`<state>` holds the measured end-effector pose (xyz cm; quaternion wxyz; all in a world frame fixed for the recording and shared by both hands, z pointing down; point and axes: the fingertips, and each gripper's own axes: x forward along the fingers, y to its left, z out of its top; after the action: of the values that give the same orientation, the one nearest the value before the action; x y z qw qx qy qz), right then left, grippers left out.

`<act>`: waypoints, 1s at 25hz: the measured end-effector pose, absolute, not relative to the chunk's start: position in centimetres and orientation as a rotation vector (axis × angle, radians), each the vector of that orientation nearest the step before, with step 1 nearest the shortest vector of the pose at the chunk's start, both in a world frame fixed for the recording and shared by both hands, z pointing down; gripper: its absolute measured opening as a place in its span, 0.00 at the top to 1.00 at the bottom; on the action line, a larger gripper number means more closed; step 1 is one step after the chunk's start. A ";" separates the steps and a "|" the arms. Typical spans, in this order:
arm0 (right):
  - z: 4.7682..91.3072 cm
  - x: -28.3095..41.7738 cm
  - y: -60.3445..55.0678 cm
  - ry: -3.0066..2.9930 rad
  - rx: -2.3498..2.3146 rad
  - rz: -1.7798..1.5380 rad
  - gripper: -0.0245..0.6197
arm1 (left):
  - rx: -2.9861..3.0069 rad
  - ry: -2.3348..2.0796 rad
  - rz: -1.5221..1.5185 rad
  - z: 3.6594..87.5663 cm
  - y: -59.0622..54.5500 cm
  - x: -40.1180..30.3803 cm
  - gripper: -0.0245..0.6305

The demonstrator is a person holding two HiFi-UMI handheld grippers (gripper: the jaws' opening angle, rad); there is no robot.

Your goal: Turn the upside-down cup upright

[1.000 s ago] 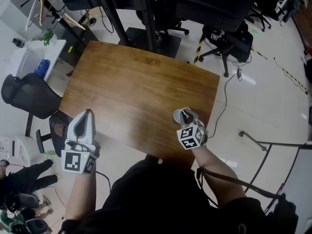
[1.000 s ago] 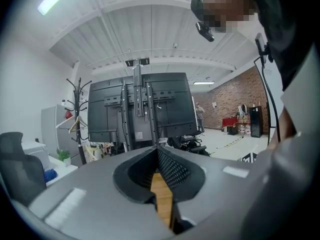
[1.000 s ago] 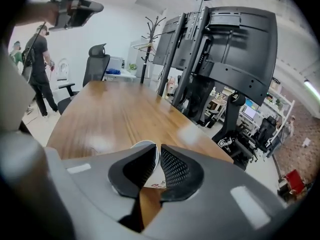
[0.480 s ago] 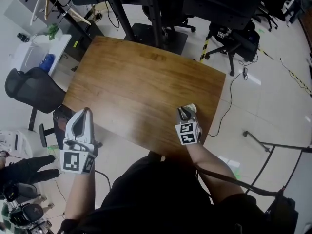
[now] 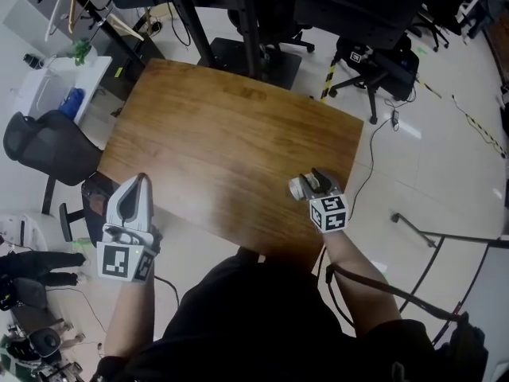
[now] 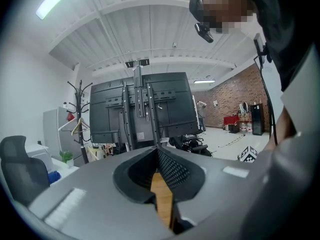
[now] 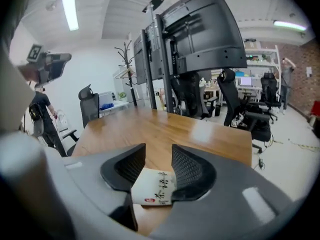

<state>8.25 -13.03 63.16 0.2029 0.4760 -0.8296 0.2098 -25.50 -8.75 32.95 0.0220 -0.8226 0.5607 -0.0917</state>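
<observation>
A white paper cup point(image 5: 300, 187) with black characters and a red seal sits on the wooden table point(image 5: 223, 134) near its front right corner. My right gripper point(image 5: 312, 183) reaches over it from the front. In the right gripper view the cup point(image 7: 152, 190) is between the two pads and the jaws are opening; my right gripper point(image 7: 158, 158) no longer squeezes it. Which end of the cup is up I cannot tell. My left gripper point(image 5: 137, 189) hangs at the table's front left edge, shut and empty. In its own view my left gripper point(image 6: 159, 166) shows only a sliver of wood between the jaws.
Black monitor stands point(image 5: 238, 22) rise behind the table's far edge. A black office chair point(image 5: 44, 146) and a small white table point(image 5: 56, 90) are off to the left, another chair point(image 5: 374, 66) at the back right. A person point(image 7: 40, 114) stands beyond the table's left side.
My right gripper has rolled, swinging its marker cube to the right, and its jaws have spread apart around the cup. The left gripper has stayed where it was.
</observation>
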 end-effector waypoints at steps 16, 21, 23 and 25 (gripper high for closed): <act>67.1 10.7 -9.2 -2.303 1.218 0.989 0.65 | -2.579 1.703 -0.217 32.1 -9.8 -23.7 0.96; 65.6 9.5 -9.5 -2.302 1.152 0.764 0.79 | -2.588 1.710 -0.194 31.7 -9.9 -23.6 0.96; 65.1 8.7 -9.5 -2.297 1.099 0.685 0.82 | -2.576 1.708 -0.214 31.8 -9.8 -23.8 0.96; 64.4 7.9 -9.4 -2.291 1.050 0.599 0.84 | -2.570 1.700 -0.217 31.8 -9.9 -23.8 0.96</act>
<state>7.94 -9.44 64.44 0.2723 0.3900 -0.8511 0.2224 -23.77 -9.86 31.78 0.0266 -0.8317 0.5501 -0.0702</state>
